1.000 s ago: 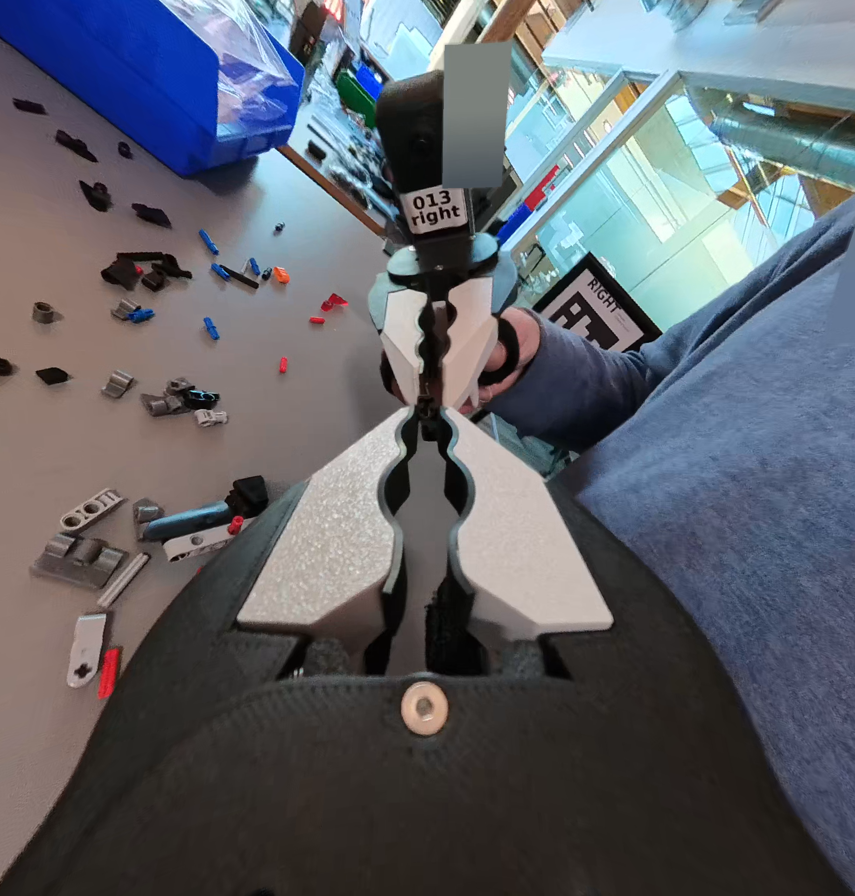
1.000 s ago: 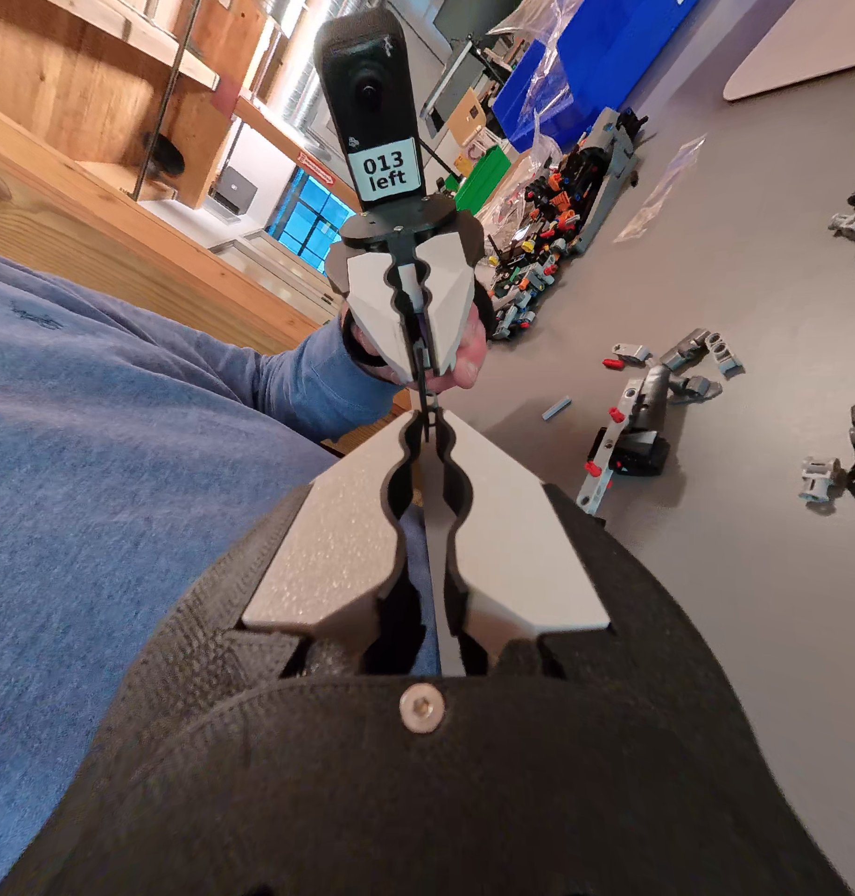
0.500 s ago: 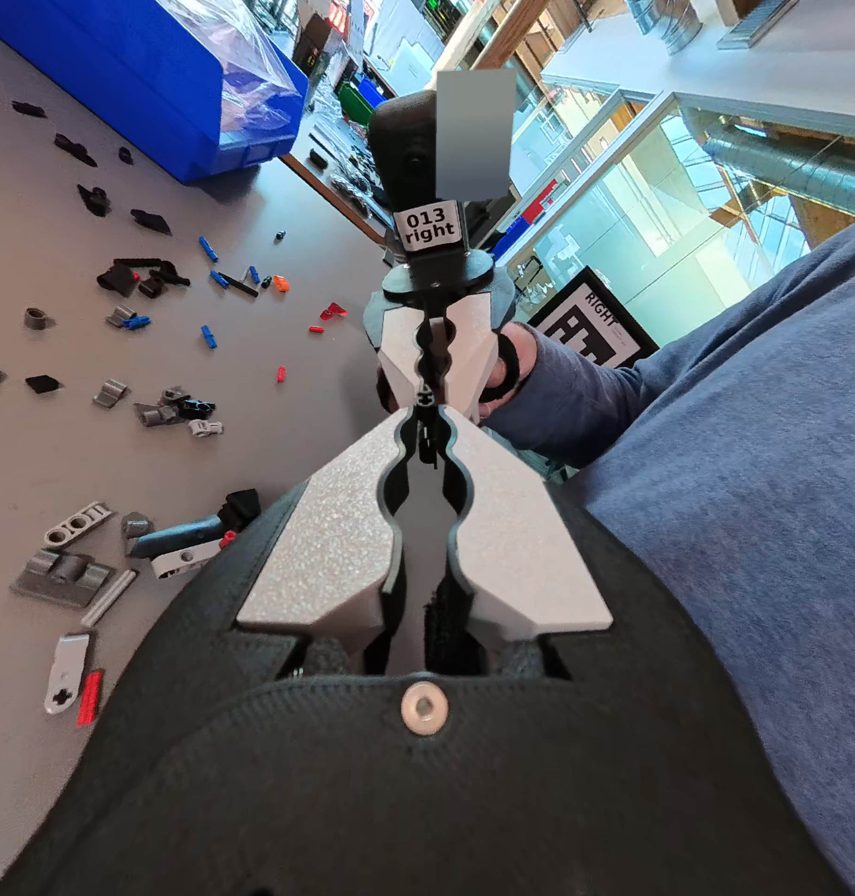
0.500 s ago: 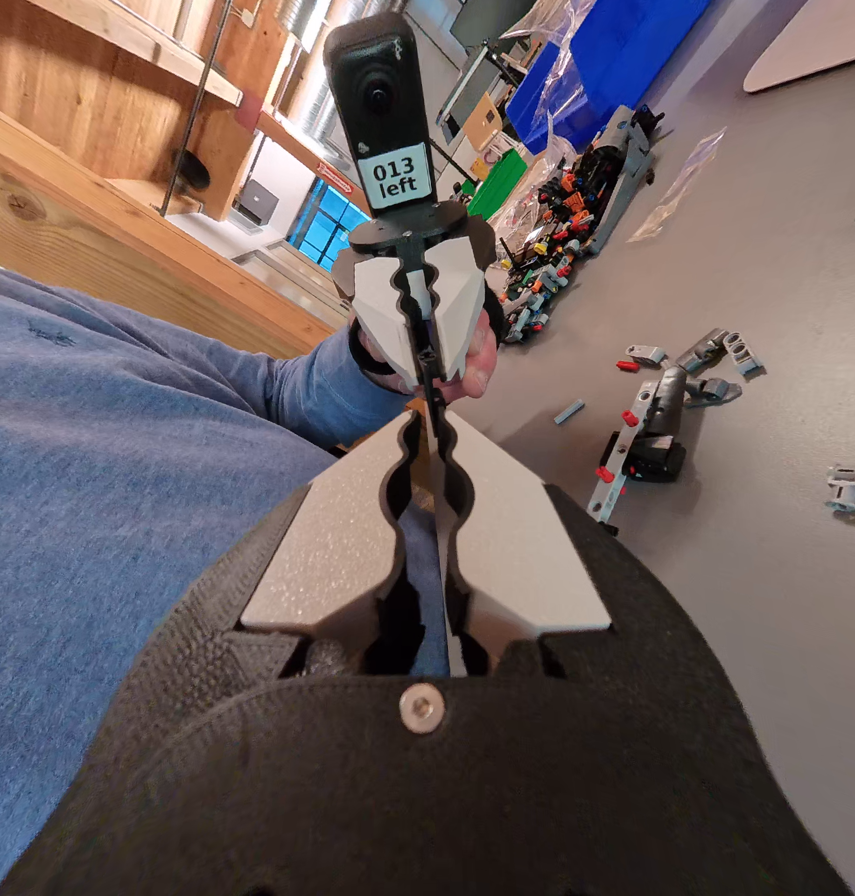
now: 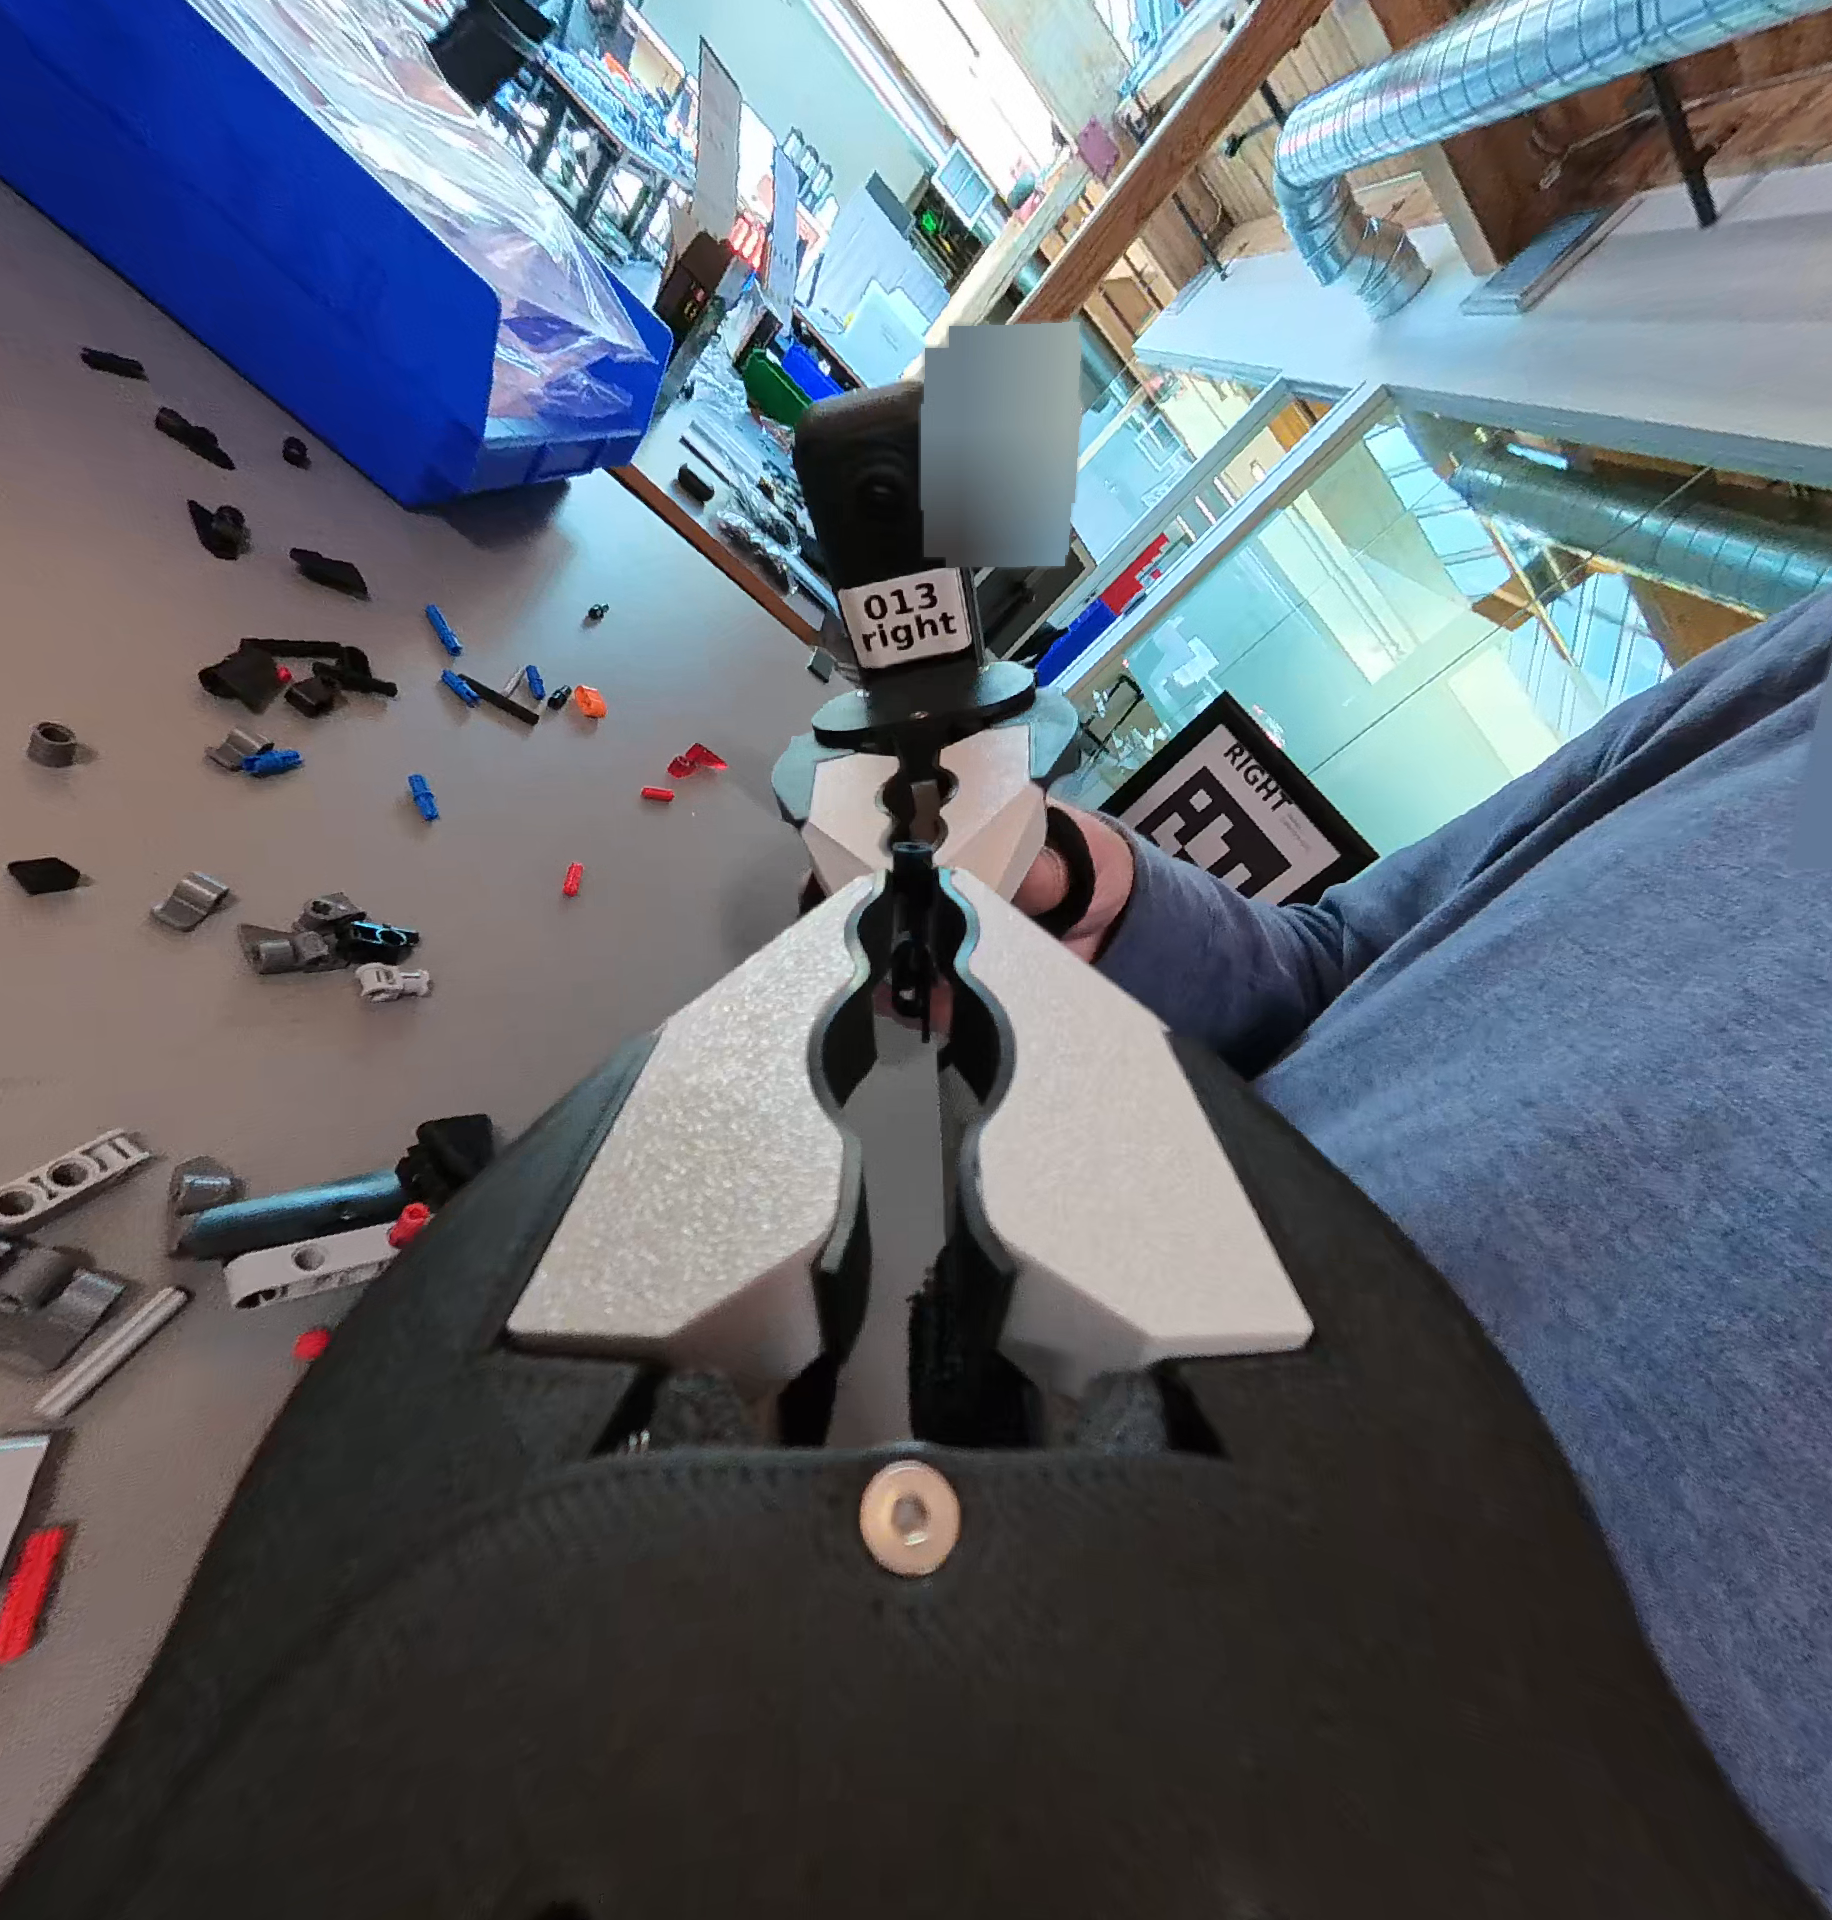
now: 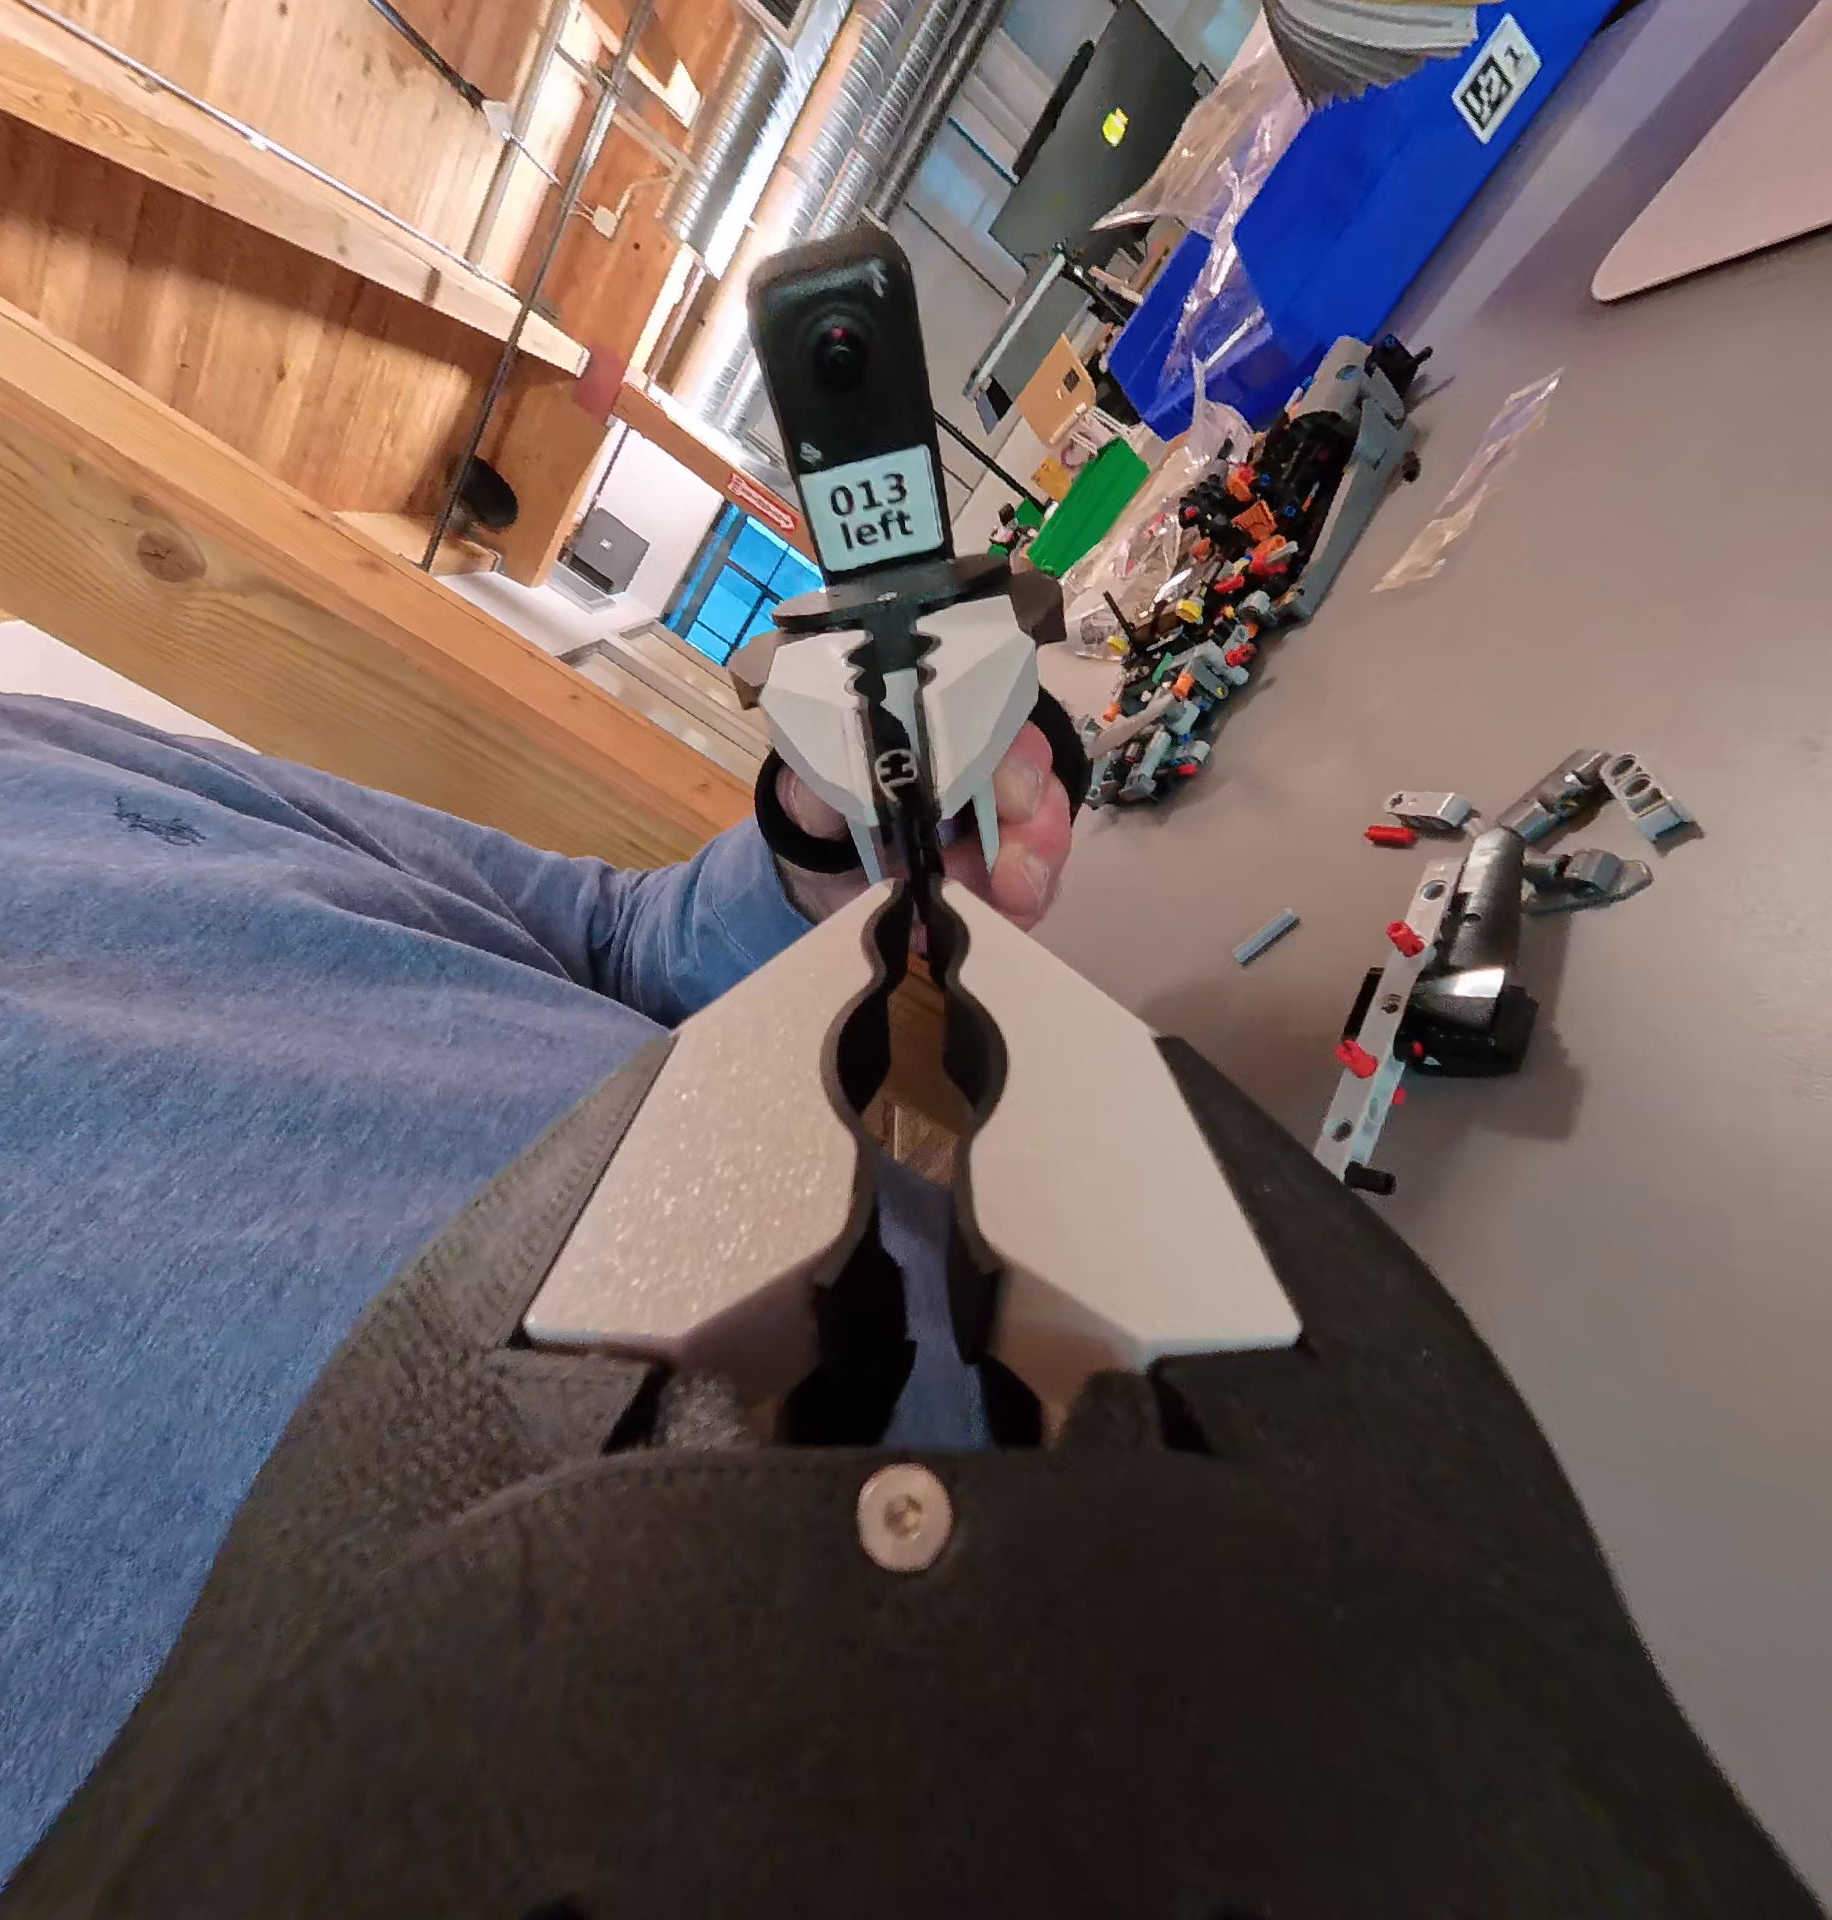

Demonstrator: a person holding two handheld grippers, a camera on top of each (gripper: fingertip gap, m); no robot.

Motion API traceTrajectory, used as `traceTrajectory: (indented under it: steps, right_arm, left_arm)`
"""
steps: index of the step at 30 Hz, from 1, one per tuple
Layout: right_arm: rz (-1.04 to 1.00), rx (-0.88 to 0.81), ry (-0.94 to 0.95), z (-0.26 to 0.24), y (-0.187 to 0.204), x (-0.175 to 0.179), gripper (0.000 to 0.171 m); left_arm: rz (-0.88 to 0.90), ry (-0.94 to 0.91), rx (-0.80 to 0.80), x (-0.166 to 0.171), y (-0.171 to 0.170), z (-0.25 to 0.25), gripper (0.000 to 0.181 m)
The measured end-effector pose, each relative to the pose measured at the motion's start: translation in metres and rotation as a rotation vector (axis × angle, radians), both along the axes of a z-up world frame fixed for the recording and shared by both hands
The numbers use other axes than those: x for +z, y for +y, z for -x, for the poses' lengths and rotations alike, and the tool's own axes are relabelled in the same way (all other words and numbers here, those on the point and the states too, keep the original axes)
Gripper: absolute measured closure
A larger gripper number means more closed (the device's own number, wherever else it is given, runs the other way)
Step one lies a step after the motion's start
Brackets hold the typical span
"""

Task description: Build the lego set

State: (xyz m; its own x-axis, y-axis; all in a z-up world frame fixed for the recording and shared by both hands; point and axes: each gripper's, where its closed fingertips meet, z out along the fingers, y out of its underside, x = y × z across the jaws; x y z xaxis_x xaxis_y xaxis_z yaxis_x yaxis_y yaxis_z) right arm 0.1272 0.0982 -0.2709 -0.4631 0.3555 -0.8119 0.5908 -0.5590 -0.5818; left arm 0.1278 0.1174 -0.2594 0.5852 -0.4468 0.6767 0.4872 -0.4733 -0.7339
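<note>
two tools meet tip to tip above the grey worktop, each held in a person's hand with a blue sleeve. the left tool has its grey fingers drawn together at the tips on a thin black lego piece, which stands out past the tips towards the other tool. the right tool is likewise drawn together at its tips on a slim black lego part; seen from the right wrist view, that part runs up into the left tool's fingers, so it may be the same piece held from both ends, though the view is too cramped to be sure.

loose lego bits lie scattered on the worktop: small blue pins, red pins, grey connectors and black pieces. a half-built grey and black lego assembly with red pins rests on the worktop, well apart from the tools. a blue plastic bin stands at the far side, with a long heap of mixed coloured lego parts near it.
</note>
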Motion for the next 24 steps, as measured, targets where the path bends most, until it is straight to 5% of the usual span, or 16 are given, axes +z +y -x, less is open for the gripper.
traceTrajectory:
  steps: [17, 24]
  right_arm:
    - [0.225, -0.013, 0.112, -0.009, 0.012, 0.024, 0.171]
    - [-0.001, 0.035, -0.12, -0.015, 0.031, -0.031, 0.171]
  left_arm:
    - [-0.048, -0.038, 0.146, 0.022, 0.003, 0.007, 0.161]
    - [0.128, 0.484, 0.286, -0.04, -0.015, 0.019, 0.132]
